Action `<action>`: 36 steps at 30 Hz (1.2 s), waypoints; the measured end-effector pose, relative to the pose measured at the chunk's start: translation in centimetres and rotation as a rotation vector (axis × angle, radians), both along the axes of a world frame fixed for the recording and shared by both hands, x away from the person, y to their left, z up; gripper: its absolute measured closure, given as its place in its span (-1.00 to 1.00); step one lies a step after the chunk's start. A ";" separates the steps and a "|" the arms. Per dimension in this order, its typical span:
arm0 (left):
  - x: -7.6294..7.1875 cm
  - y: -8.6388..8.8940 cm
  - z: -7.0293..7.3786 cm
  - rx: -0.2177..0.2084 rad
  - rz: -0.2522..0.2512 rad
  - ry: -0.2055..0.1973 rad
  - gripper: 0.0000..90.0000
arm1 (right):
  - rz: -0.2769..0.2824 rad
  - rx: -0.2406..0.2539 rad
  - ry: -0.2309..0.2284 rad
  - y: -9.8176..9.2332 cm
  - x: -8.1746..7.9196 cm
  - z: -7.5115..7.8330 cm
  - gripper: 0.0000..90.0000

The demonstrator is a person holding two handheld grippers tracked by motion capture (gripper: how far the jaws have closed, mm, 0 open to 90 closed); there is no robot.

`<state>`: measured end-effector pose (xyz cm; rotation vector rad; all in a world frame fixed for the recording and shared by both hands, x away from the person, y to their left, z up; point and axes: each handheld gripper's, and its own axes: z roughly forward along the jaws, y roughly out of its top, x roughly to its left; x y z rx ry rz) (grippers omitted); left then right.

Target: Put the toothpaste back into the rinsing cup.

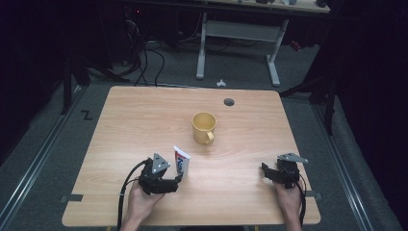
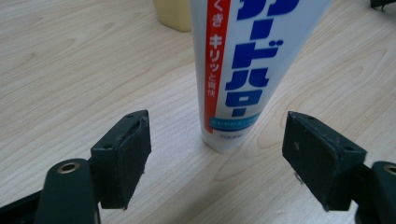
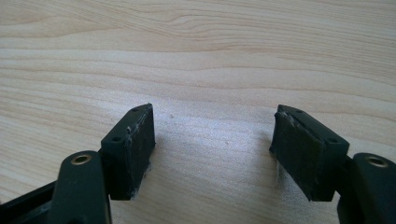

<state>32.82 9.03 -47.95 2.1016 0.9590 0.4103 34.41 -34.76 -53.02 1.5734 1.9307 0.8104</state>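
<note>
Left gripper view: left gripper (image 2: pixel 217 158) jaws wide apart w/ toothpaste tube (image 2: pixel 243 70) upright between, untouched, right gripper (image 3: pixel 212 149) jaws apart, empty

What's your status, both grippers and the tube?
Left hand-held gripper open, jaws flanking upright toothpaste tube, not touching. Right hand-held gripper open, empty. Yellow mug behind tube.

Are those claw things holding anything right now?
No. The left tool is open around the toothpaste tube without touching it; the right tool is open over bare table.
</note>
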 end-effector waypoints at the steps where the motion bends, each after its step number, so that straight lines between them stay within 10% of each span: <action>1: 0.1 -0.1 0.1 -0.001 0.001 0.000 -0.46 | 0.000 0.000 0.000 0.0 0.0 0.0 -0.33; 22: 1.4 -2.1 1.4 -0.009 0.014 -0.024 -0.49 | 0.000 0.003 0.003 0.0 0.0 0.0 -0.33; 36: 1.7 -3.0 1.7 -0.007 0.002 -0.034 -0.13 | 0.000 0.003 0.003 0.0 0.0 0.0 -0.33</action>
